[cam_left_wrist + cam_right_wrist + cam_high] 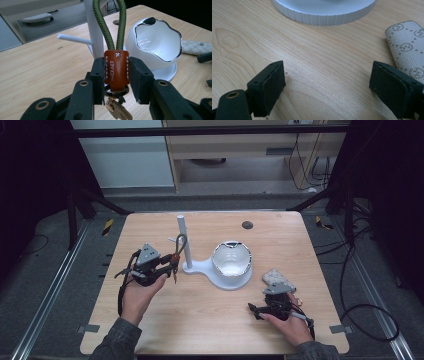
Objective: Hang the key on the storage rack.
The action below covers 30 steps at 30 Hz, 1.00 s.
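Top of the green braided cord loop (109,23) on my keyring runs off the left gripper view's upper edge, so can't see what it goes round. The small metal keys and ring (117,105) under the brown leather tab (116,70) sit half behind my jaws, cut at the bottom. In the right gripper view, the white ribbed round base (324,11) and beige patterned fabric pouch (408,42) are cropped by edges. High view: keyring too small to read.
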Available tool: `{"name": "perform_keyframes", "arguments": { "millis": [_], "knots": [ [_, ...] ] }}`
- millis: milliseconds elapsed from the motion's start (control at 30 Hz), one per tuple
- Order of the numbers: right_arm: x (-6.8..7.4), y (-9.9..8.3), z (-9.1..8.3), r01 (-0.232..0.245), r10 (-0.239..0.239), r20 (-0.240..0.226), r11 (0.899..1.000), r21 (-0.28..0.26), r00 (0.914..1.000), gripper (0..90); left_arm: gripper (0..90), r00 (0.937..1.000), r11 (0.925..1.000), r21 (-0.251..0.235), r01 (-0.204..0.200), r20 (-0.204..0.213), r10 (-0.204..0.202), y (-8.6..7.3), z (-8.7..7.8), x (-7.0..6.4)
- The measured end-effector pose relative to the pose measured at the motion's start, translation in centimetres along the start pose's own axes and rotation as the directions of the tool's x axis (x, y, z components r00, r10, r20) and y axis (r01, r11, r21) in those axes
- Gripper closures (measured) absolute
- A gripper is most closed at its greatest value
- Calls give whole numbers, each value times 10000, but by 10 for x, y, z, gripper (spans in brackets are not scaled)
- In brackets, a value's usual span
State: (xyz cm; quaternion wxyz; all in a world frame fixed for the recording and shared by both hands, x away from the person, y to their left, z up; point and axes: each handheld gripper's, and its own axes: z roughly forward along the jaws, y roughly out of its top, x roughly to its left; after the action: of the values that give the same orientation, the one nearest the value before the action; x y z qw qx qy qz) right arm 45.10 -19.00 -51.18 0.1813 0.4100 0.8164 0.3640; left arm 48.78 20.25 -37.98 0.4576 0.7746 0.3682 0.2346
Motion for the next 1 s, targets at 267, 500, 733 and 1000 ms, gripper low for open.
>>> {"name": "perform_keyframes", "arguments": {
  "millis": [267, 500, 733, 1000],
  "knots": [
    [0, 0, 0, 13, -13, -11, 10000, -3, 10000, 129, 657, 10000, 9998, 220, 33, -57, -32, -2, 12, 2],
    [0, 0, 0, 12, -12, -10, 10000, -3, 10000, 128, 655, 9999, 9995, 287, 150, -69, -148, -3, 22, 3],
    [0, 0, 0, 3, -3, -5, 10000, 3, 10000, 127, 653, 9997, 9991, 414, 42, -232, -33, -4, 30, 3],
    [0, 0, 0, -10, 10, 9, 10000, 56, 10000, 117, 571, 9993, 9987, 483, 181, -348, -164, -6, 35, 2]
  ]
}}
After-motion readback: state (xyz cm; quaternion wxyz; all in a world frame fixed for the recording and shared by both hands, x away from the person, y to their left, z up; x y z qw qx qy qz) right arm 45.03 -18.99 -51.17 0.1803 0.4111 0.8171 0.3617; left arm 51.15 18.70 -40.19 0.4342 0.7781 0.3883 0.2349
